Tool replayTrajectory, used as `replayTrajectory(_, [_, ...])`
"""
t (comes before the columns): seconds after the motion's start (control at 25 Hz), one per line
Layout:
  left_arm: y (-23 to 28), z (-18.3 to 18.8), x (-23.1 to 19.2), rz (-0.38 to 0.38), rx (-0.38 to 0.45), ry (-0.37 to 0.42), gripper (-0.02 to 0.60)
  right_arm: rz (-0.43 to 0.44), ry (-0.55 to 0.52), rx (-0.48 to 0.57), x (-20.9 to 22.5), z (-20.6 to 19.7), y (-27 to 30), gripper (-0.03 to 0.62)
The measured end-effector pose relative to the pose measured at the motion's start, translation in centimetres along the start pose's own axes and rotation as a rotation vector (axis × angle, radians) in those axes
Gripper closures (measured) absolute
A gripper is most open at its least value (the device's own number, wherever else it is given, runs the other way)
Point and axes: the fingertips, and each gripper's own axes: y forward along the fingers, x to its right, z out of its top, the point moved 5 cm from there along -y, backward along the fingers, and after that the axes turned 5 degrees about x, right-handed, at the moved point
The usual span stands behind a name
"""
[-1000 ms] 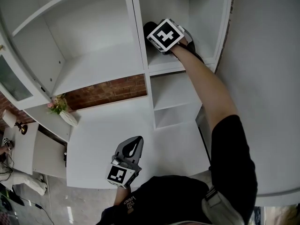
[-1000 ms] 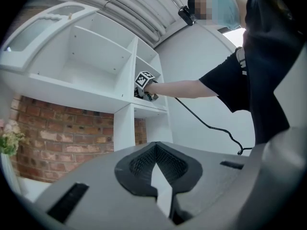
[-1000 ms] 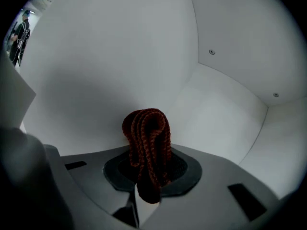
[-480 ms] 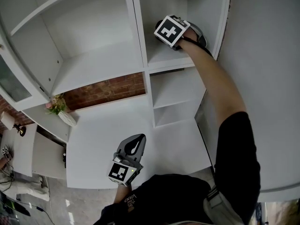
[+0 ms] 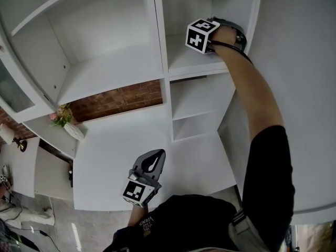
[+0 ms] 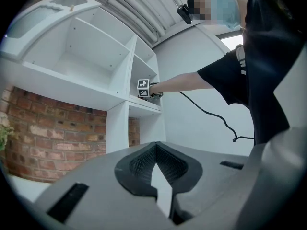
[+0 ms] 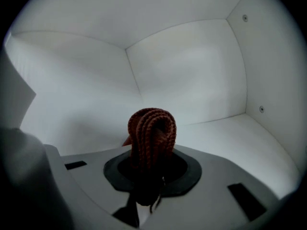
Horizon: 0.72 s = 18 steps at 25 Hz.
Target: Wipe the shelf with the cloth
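With our right gripper (image 7: 149, 178) clenched on the cloth (image 7: 151, 131) by the right wall (image 7: 271, 66) of the shelf (image 7: 225, 134), a snag there could pull it free; our left gripper (image 5: 151, 164) hangs closed.

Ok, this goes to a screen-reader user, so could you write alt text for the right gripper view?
The right tool is shut on a bunched rust-brown knitted cloth that sticks up between its jaws. Behind it is the inside of a white shelf compartment, with two small screw heads on the right wall.
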Motion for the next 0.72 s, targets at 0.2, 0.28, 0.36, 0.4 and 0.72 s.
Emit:
replayTrajectory(0.2, [-0.7, 0.0, -0.4, 0.016, 0.001, -0.003, 0.577, -0.062, -0.119, -0.115, -0.4, -0.9, 0.8, 0.524])
replayTrajectory(0.28, [-1.0, -0.1, -0.5, 0.022, 0.000, -0.010, 0.577, -0.069, -0.111, -0.112, -0.3, -0.9, 0.8, 0.525])
replayTrajectory(0.36, [-1.3, -0.2, -0.6, 0.024, -0.005, -0.018, 0.577, -0.065, -0.061, -0.070, -0.1, -0.7, 0.4, 0.523])
replayTrajectory(0.4, [-1.4, -0.3, -0.5, 0.021, -0.007, -0.021, 0.577, -0.062, -0.025, -0.039, 0.0, -0.5, 0.0, 0.524])
replayTrajectory(0.72, [-1.6, -0.2, -0.2, -0.030, 0.008, -0.020, 0.577, 0.050, 0.287, 0.313, 0.8, 3.0, -5.7, 0.523])
